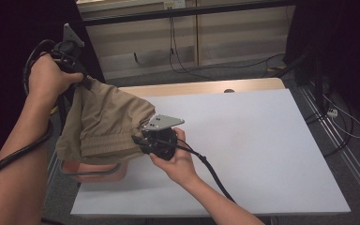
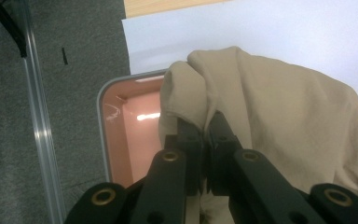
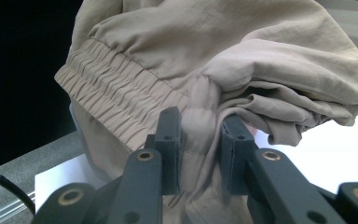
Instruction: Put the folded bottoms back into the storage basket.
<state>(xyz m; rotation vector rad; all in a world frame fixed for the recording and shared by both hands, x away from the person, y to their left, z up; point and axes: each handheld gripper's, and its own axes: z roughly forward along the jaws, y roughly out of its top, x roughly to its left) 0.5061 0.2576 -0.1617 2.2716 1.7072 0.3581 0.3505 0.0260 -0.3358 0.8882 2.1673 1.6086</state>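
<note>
A beige garment (image 1: pixel 105 124) with a ribbed elastic band hangs between both grippers above the table's left edge. My left gripper (image 1: pixel 82 79) is raised at the upper left and is shut on a fold of the garment (image 2: pixel 270 107); its jaws press together on the cloth at the left gripper (image 2: pixel 209 128). Lower and to the right, my right gripper (image 1: pixel 138 139) is shut on the bunched elastic band of the garment (image 3: pixel 205 56), with cloth squeezed between the jaws at the right gripper (image 3: pixel 198 126). Under the garment stands a pink bin (image 2: pixel 126 135) with a grey rim.
A white sheet (image 1: pixel 243 150) covers the wooden table (image 1: pixel 201 87). The pink bin (image 1: pixel 91 169) sits off the table's left edge over grey floor. Cables (image 1: pixel 183 56) trail on the floor behind the table. A metal rail (image 2: pixel 39 121) runs along the floor.
</note>
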